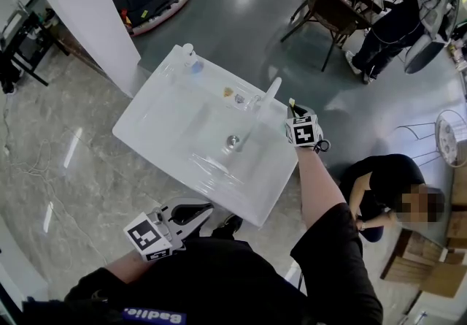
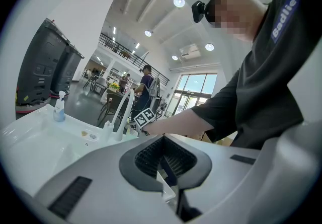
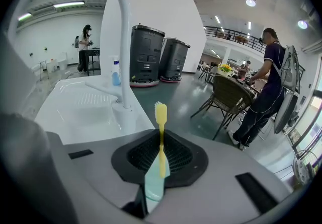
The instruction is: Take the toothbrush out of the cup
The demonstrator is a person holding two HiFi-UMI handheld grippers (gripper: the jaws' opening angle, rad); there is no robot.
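Toothbrush (image 3: pixel 160 116) clamped upright in your right gripper (image 3: pixel 161 160), at the sink's (image 1: pixel 168 126) far right corner.
It's light, stiff, slick plastic, so grip mid-handle above the cup (image 3: pixel 152 185) and lift straight. Your left gripper (image 2: pixel 168 161) sits closed and empty, near you.

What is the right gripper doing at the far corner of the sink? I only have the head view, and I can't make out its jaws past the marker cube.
Observer: In the right gripper view, the right gripper has its jaws closed on the handle of a yellow toothbrush, which stands upright with its bristle head on top.
Operator: And the left gripper, down by my edge of the sink?
Observer: The left gripper view shows the left gripper with its jaws together and nothing between them. It is facing across the sink toward the tap.
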